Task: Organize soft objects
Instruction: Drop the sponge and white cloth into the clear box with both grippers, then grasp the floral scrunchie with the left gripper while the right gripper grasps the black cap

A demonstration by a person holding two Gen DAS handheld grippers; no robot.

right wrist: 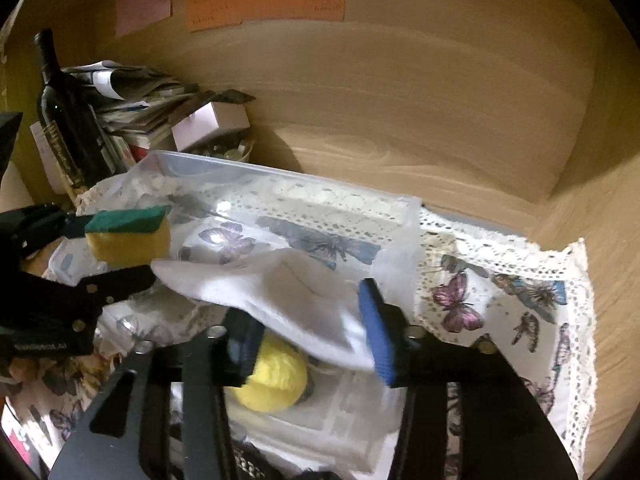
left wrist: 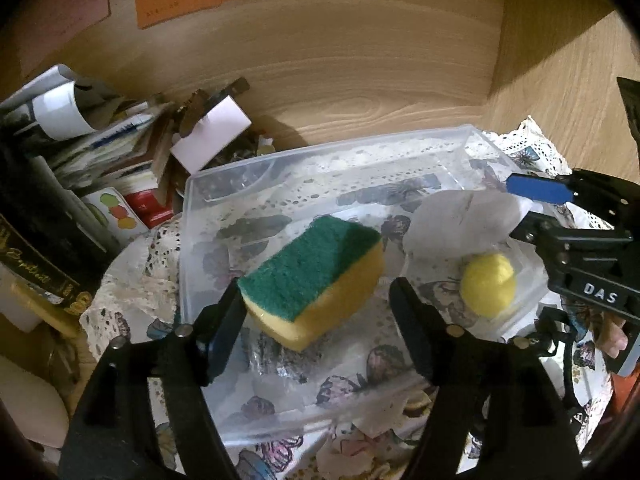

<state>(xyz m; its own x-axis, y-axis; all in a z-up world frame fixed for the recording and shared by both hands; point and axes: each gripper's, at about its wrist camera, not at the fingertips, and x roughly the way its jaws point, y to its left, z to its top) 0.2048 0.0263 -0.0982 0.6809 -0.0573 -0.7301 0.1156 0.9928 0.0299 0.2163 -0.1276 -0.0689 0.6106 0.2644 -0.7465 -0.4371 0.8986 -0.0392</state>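
A yellow sponge with a green scouring top (left wrist: 316,280) sits between the fingers of my left gripper (left wrist: 318,316), over a clear plastic box (left wrist: 224,184). The left finger touches its corner; the right finger stands apart from it, so the jaws are open. In the right wrist view the sponge (right wrist: 128,236) shows between the left gripper's fingers at the left. My right gripper (right wrist: 312,340) is open around a white cloth (right wrist: 288,296) that lies across its jaws. A yellow ball (right wrist: 272,380) lies below it, also in the left wrist view (left wrist: 488,284).
A butterfly-print cloth with a lace edge (right wrist: 520,300) covers the surface. A dark bottle (right wrist: 64,112), a pile of papers and boxes (left wrist: 120,148) stand at the left. A wooden wall (left wrist: 340,60) runs behind, with coloured notes (right wrist: 264,0) on it.
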